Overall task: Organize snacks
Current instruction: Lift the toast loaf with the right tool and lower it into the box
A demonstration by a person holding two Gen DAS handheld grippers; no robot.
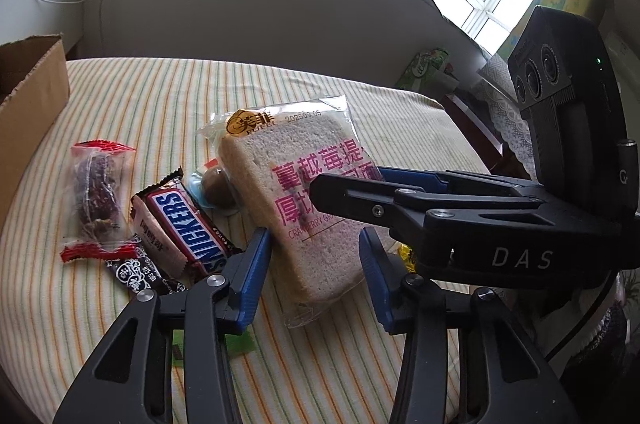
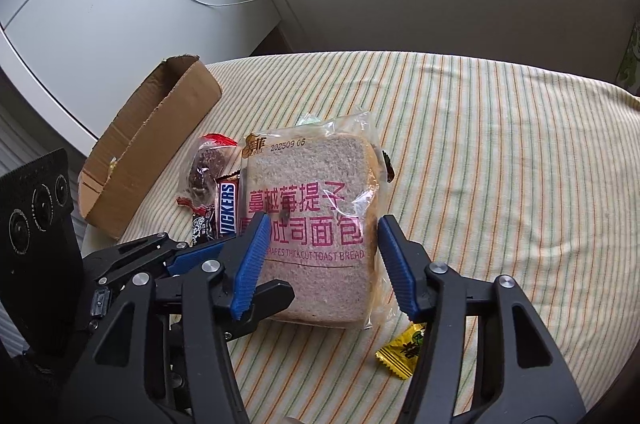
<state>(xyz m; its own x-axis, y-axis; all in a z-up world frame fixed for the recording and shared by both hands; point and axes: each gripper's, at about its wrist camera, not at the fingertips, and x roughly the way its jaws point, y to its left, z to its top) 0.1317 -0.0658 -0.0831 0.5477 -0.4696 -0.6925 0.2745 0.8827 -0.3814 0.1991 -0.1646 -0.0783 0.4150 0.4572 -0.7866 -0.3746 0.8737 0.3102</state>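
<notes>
Straddling the bread pack [image 2: 316, 224], both grippers, neither visibly clamped.

Ahead of both grippers: the bagged toast slice [image 2: 316, 224] fills the gap between the jaws.
Left of left gripper [image 1: 316, 280]: Snickers bar [image 1: 188, 228] and red-ended packet [image 1: 98, 199] crowd the path.
Far left: cardboard box [image 2: 148, 139], open.
Right of right gripper [image 2: 320, 264]: striped cloth [image 2: 500, 163] bare, except a yellow candy [image 2: 402, 352] beside the finger.
</notes>
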